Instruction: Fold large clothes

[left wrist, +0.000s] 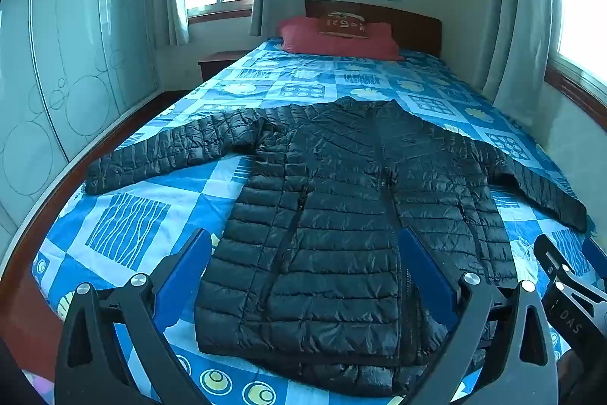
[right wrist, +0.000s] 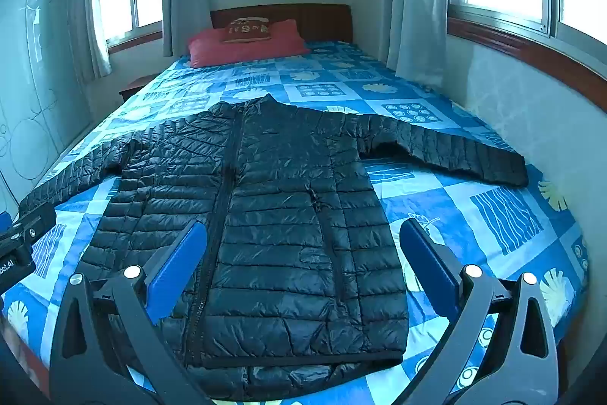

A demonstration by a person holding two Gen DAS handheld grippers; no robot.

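One black quilted puffer jacket (left wrist: 334, 215) lies ahead of both claws, with two sleeves spread out. Two grippers show: the left gripper (left wrist: 305, 276) and the right gripper (right wrist: 303, 264), each with two blue fingers. Far beyond the claws sit one red pillow (right wrist: 246, 44) and one small brown cushion (right wrist: 248, 27). One blue patterned bedspread (right wrist: 493, 215) lies beneath. Two windows, one on each side.

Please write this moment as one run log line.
stage: before first fold | jacket: flat on bed, zipped, sleeves spread | left gripper: open, holds nothing | right gripper: open, holds nothing
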